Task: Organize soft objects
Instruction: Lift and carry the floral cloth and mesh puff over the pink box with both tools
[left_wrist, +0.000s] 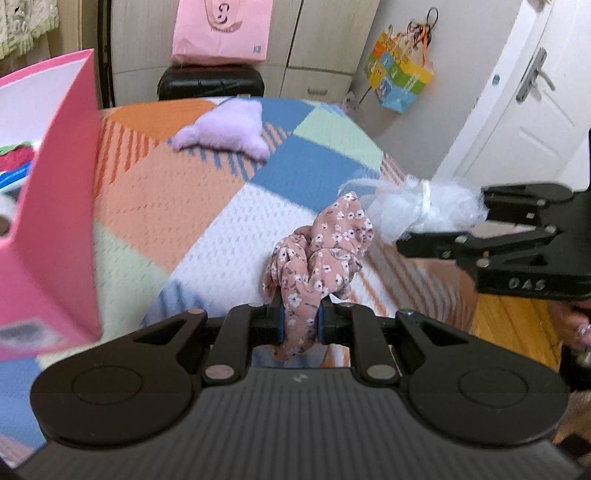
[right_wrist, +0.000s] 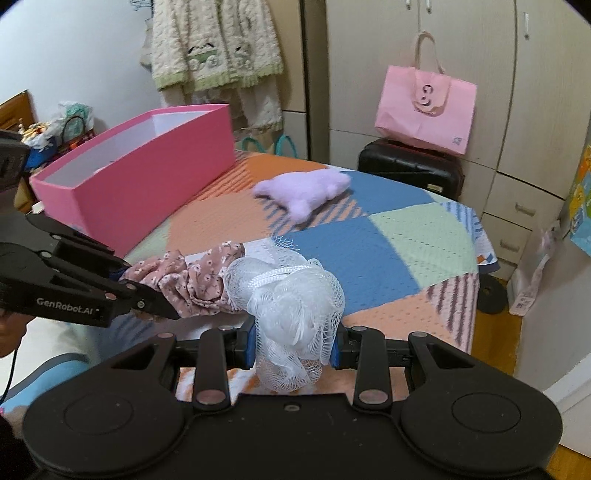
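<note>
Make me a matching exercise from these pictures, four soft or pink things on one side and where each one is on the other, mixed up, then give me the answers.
Things:
1. floral scrunchie
2. white mesh pouf
3. lilac plush
4. pink paper bag

Places:
A. lying loose on the patchwork bedcover
B. pinched in the right claw
C. standing on the black suitcase
D. pinched in the left claw

Pairs: 1-D, 2-B, 3-A, 4-C

White mesh sponge clamped in right gripper, floral scrunchie pinched by left gripper beside it, pink box at bed's far left edge, purple plush mid-bed.
</note>
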